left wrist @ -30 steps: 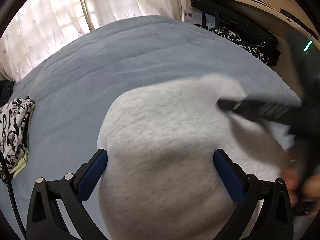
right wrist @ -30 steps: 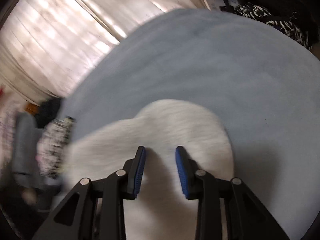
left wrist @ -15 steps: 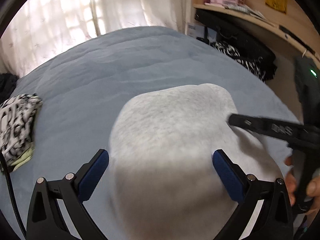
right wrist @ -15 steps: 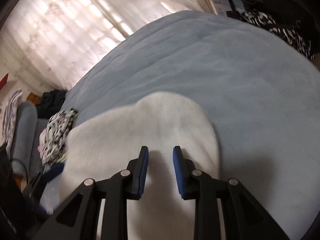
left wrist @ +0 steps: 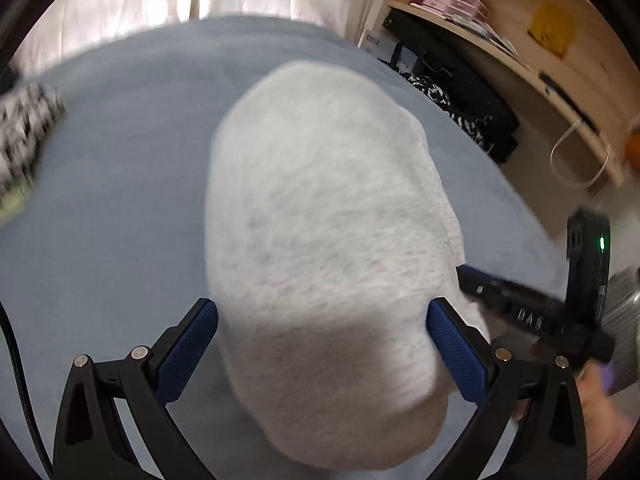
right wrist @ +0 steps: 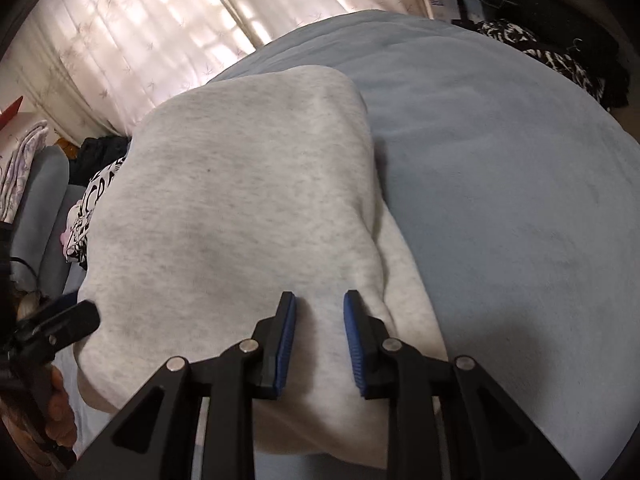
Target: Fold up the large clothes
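Grey sweatshirt (right wrist: 240, 208) lies folded on the blue bedspread (right wrist: 500, 184), long axis running away toward the curtains; soft, fleecy, rounded corners. Left gripper (left wrist: 320, 356) spread wide over it, right gripper (right wrist: 319, 320) narrowly parted, gripping nothing.

The grey garment (right wrist: 240, 184) is soft, matt heathered knit cloth with a faintly fuzzy nap. It lies on a pale blue blanket (right wrist: 500, 160) of matt, plush fleece. The right gripper (right wrist: 319, 336) has matt black plastic arms, bright metal pivot pins and blue ribbed rubbery pads; the left gripper (left wrist: 322, 344) shows the same black plastic with knurled blue pads. Far behind, the curtains (right wrist: 132, 40) are thin, translucent cloth with a leaf print. On the right, the shelf (left wrist: 520, 56) is smooth light wood.
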A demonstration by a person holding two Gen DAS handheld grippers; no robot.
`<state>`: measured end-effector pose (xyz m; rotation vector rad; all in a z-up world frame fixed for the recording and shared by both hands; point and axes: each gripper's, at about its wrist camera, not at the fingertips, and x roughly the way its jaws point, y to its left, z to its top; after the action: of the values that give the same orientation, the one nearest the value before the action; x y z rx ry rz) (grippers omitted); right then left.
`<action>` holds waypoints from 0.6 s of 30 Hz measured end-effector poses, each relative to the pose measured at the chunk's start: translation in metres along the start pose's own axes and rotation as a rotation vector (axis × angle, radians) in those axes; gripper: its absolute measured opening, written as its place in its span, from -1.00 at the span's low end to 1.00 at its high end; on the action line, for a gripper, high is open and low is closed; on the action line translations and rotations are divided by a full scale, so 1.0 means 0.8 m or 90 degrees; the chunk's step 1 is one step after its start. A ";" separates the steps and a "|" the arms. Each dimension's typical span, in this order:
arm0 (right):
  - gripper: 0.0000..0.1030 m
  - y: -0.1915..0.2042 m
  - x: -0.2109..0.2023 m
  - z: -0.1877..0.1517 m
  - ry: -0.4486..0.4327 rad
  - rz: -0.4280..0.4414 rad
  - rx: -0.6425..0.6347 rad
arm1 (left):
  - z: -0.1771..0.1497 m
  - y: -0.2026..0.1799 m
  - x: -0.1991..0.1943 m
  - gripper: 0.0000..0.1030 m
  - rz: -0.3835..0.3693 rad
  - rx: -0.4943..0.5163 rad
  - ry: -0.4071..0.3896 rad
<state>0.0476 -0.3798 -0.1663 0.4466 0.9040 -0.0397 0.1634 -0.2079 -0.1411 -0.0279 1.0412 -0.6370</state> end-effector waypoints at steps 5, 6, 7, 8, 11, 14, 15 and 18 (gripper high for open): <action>-0.53 0.007 -0.001 0.005 0.015 -0.023 -0.015 | -0.007 0.007 -0.001 0.99 -0.005 -0.008 -0.010; -0.53 0.009 -0.001 0.006 0.017 -0.027 -0.019 | -0.007 0.011 -0.005 0.99 -0.014 -0.018 -0.003; -0.50 0.012 -0.003 0.008 0.020 -0.030 -0.023 | -0.006 0.013 -0.008 0.99 -0.020 -0.026 0.000; -0.49 0.014 -0.007 0.008 0.021 -0.030 -0.021 | -0.005 0.017 -0.012 0.99 -0.022 -0.036 0.004; -0.49 0.016 -0.014 0.010 0.028 -0.021 -0.010 | 0.000 0.026 -0.027 0.97 -0.025 -0.050 0.004; -0.49 0.010 -0.017 0.012 0.035 -0.013 0.004 | 0.007 0.046 -0.047 0.97 -0.070 -0.086 -0.020; -0.49 0.010 -0.017 0.011 0.035 -0.011 0.004 | 0.010 0.056 -0.050 0.97 -0.083 -0.108 -0.027; -0.49 0.009 -0.012 0.011 0.034 -0.014 0.004 | 0.013 0.074 -0.034 0.75 -0.041 -0.129 0.003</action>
<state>0.0496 -0.3784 -0.1516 0.4446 0.9613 -0.0509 0.1904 -0.1486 -0.1326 -0.2381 1.1092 -0.5881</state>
